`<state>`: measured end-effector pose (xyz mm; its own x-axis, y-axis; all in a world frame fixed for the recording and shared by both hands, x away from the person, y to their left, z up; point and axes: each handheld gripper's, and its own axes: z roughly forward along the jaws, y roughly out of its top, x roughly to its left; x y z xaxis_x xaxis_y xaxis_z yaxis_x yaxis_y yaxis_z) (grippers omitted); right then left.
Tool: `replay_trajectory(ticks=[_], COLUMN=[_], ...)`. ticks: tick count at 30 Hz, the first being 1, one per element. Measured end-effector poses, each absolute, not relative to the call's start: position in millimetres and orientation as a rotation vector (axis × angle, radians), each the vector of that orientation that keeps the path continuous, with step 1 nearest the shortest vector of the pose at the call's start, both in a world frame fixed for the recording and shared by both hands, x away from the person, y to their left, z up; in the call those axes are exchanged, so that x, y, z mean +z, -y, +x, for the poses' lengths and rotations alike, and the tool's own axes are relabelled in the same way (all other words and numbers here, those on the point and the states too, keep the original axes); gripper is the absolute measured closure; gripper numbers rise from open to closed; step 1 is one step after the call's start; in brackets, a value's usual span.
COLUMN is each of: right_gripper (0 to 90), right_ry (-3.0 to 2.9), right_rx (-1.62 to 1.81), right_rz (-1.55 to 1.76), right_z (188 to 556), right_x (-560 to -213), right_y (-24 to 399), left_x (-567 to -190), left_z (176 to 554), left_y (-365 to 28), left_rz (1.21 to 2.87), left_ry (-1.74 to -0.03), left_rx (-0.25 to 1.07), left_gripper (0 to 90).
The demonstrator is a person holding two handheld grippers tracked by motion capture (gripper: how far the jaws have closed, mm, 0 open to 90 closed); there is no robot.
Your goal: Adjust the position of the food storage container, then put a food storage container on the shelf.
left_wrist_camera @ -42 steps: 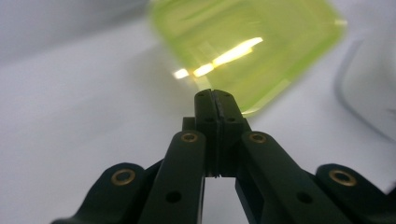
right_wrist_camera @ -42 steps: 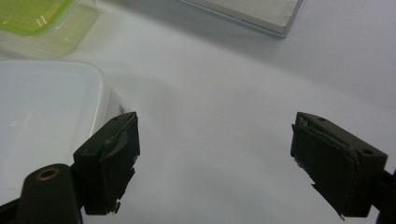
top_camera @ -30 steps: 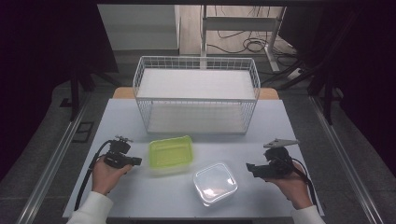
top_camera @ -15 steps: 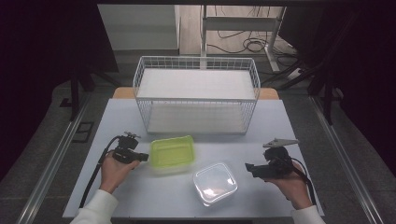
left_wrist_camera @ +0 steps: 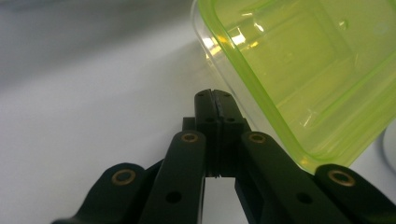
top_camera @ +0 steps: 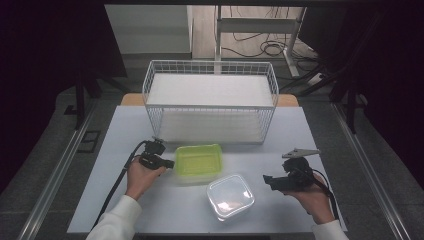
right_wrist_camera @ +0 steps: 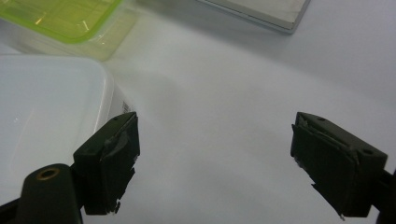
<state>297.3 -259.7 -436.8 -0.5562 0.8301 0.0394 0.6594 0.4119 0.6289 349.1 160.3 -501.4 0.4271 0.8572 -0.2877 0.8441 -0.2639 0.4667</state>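
The green container (left_wrist_camera: 299, 79) is cut off at the left gripper view's top and right edges; beside it, the clear container (right_wrist_camera: 46, 116) leaves the right gripper view's left edge.

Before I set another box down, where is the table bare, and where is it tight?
Bare: the table between the wire basket and right gripper, and the left strip beyond the left gripper. Crowded: the middle, where the green-lidded container and the clear container sit close together.

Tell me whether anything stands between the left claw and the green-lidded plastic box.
Nothing visible does. The left claw, its jaws shut, sits right beside the rim of the green-lidded clear plastic box, with bare white table around it. Whether they touch, I cannot tell.
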Motion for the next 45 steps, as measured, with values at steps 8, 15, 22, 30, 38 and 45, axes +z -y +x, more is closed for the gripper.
replay_trajectory(ticks=[8,15,22,30,38,45], right_gripper=[15.7,15.7,15.7,18.8,18.6,19.0], right_ry=[-2.392,-2.385,-2.361,-2.361,-2.382,-2.39], right_rx=[0.871,0.871,0.941,1.002,0.97,0.983], right_rz=[1.295,1.285,1.262,1.257,1.264,1.31], right_z=[297.5,296.1,295.1,295.7,298.9,305.5], right_x=[-437.0,-436.6,-434.5,-432.6,-433.1,-430.7], right_y=[260.6,262.4,261.3,257.6,252.0,250.4], left_x=[-501.5,-499.1,-478.9,-458.7,-456.4,-450.1], left_z=[354.8,348.7,331.2,311.6,307.0,307.4], left_y=[-146.3,-153.1,-173.2,-182.4,-182.6,-180.8], left_rz=[2.14,2.113,2.011,1.996,2.027,2.015], left_ry=[-1.398,-1.427,-1.387,-1.388,-1.377,-1.363], left_rx=[0.011,0.029,0.033,0.079,0.099,0.105], left_gripper=[90.0,89.6,62.4,31.0,28.3,27.6])
